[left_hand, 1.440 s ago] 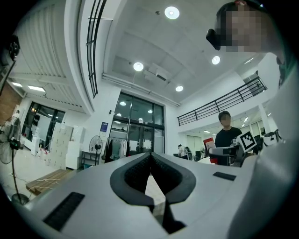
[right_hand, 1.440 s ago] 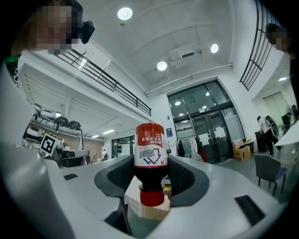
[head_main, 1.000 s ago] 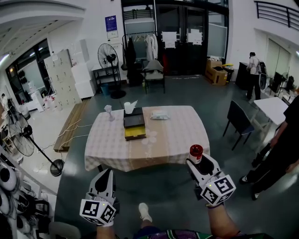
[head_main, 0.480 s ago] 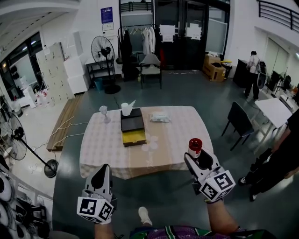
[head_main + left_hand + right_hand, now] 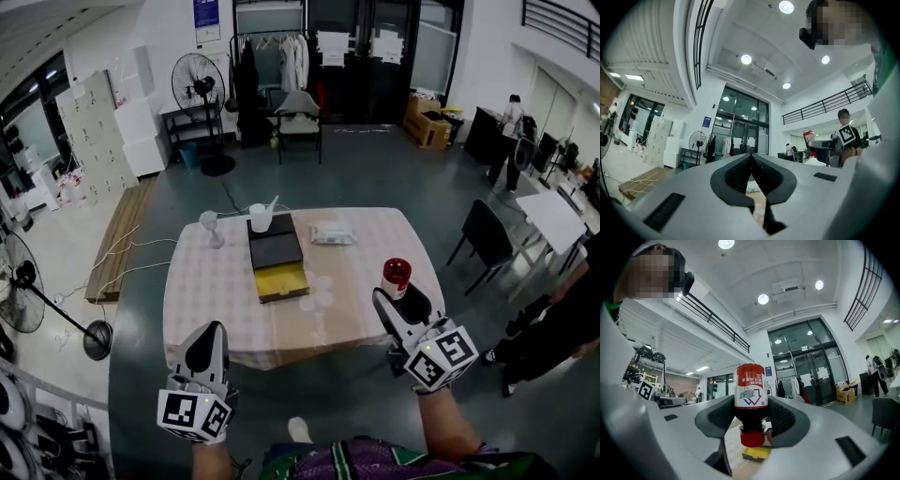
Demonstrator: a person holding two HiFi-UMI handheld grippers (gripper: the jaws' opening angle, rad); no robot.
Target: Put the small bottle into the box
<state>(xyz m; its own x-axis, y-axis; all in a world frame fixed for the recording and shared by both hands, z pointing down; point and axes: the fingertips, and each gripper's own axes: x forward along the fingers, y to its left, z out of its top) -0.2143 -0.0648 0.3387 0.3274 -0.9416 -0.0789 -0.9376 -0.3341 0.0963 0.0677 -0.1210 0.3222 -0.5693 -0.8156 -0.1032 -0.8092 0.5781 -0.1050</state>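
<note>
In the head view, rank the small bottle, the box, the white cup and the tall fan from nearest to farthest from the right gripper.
1. small bottle, held in the jaws of the right gripper.
2. box, mid-table, to the left.
3. white cup, beyond the box's far end.
4. tall fan, back left of the room.
</note>
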